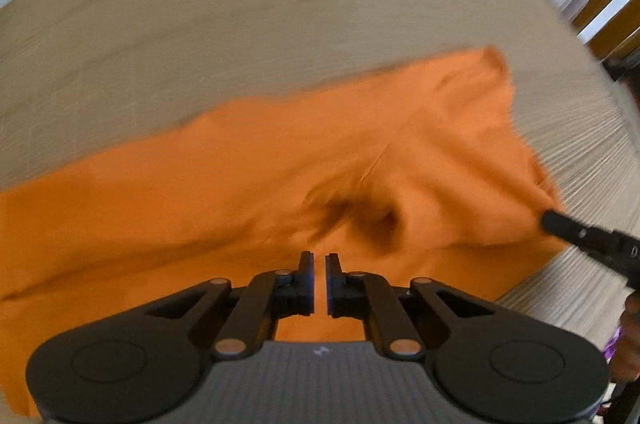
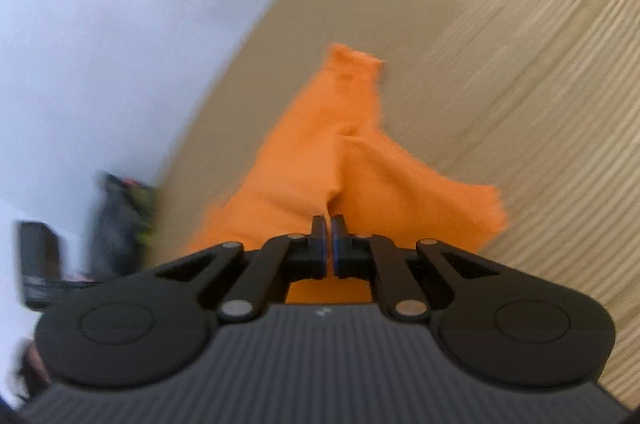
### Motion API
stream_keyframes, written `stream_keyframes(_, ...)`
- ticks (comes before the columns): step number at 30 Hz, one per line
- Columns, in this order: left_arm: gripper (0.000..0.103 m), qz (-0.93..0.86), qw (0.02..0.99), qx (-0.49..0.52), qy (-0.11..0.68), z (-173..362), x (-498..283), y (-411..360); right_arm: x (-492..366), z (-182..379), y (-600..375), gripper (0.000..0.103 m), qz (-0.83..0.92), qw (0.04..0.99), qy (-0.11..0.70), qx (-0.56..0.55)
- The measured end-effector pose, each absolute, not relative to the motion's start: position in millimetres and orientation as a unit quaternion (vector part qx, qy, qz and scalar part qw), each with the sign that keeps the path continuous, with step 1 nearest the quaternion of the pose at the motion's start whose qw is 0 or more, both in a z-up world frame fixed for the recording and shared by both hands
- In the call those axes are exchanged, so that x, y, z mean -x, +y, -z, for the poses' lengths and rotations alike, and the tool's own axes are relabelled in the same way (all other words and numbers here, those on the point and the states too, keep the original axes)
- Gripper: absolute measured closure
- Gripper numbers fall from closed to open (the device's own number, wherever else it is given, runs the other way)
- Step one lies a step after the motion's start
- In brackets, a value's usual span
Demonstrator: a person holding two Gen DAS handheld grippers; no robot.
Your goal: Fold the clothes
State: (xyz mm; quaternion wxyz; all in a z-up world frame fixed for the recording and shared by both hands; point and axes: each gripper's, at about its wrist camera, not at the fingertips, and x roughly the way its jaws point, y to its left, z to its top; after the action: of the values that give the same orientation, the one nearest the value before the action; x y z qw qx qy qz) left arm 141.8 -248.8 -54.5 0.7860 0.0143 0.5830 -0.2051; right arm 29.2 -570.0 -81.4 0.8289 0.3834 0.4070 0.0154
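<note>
The left gripper [image 1: 319, 258] has its two black fingers drawn near to each other, with a narrow gap between them, and nothing is seen inside this gap. It hangs just above the orange cloth garment [image 1: 280, 175], which lies spread over the light wooden table [image 1: 240, 23] and reaches from the left edge of the view to the right side.

The right gripper [image 2: 330, 224] has its fingers pressed together on a fold of the same orange garment [image 2: 340, 159]. The cloth rises from the table [image 2: 520, 63] to the pinched fold, like a small tent. In the left wrist view the right gripper [image 1: 548, 220] enters from the right and touches the garment's right corner.

Beyond the table a white wall [image 2: 100, 3] stands. Some dark objects [image 2: 120, 220] beside it are too blurred to name.
</note>
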Motion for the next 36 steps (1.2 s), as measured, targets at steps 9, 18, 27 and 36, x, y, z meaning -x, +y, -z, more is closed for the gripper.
stream_keyframes(9, 0.093, 0.235, 0.802, 0.013, 0.549, 48, -137, -248, -19, 33, -508, 0.074, -0.03, 0.931, 0.332, -0.147)
stream_keyframes(18, 0.09, 0.232, 0.812, -0.029, 0.534, 70, -145, -267, -46, 73, -476, 0.077, -0.09, 0.899, 0.382, -0.195)
stream_keyframes(27, 0.081, 0.253, 0.799, 0.009, 0.545, 66, -136, -246, -55, 56, -473, 0.074, -0.101, 0.913, 0.361, -0.158)
stream_keyframes(36, 0.077, 0.186, 0.823, -0.014, 0.537, 65, -139, -227, -108, 80, -418, 0.077, -0.167, 0.909, 0.375, -0.069)
